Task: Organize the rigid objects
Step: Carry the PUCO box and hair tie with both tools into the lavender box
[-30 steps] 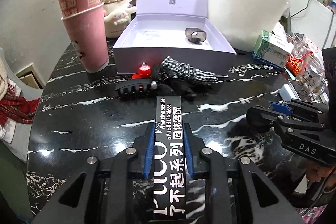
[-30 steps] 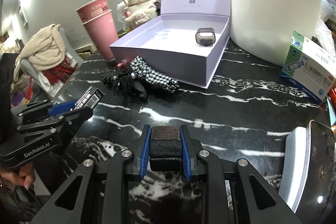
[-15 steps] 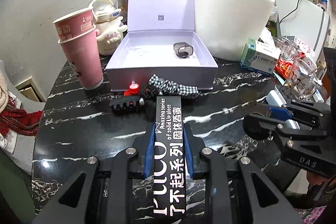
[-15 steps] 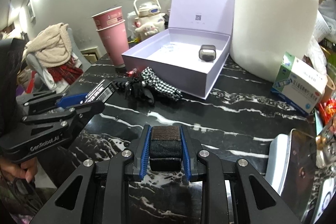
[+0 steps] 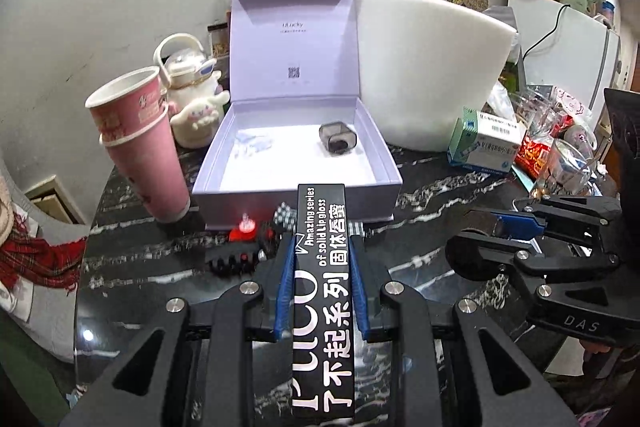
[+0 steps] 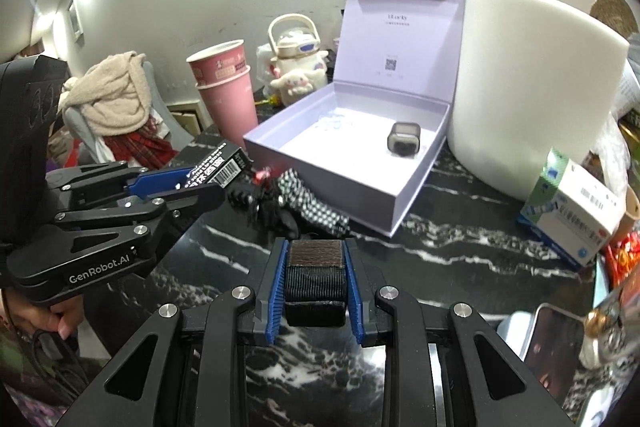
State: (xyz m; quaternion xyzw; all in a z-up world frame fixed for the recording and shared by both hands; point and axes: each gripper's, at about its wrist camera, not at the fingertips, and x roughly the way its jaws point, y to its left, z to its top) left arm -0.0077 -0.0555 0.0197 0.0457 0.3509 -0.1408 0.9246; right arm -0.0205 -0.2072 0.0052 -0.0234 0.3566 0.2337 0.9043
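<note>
My left gripper (image 5: 320,247) is shut on a long black lip gloss box (image 5: 322,267) with white lettering, held above the black marble table (image 5: 140,267). The same box (image 6: 218,169) and left gripper (image 6: 208,187) show at the left of the right wrist view. My right gripper (image 6: 314,251) is shut on a small black ribbed block with a brown top (image 6: 315,273). Ahead stands an open lilac gift box (image 5: 296,147) (image 6: 352,155), lid up, with a small grey case (image 5: 338,137) (image 6: 404,139) inside.
Before the lilac box lie a black hair clip (image 5: 236,259), a red-capped item (image 5: 243,229) and a checked fabric piece (image 6: 316,207). Stacked pink cups (image 5: 140,143), a white plush bottle (image 5: 192,99), a white foam block (image 5: 432,75), a medicine box (image 5: 484,143) and glasses (image 5: 568,163) surround it.
Both grippers have risen with their objects still held; the table and lilac box now sit lower and farther away in both views.
</note>
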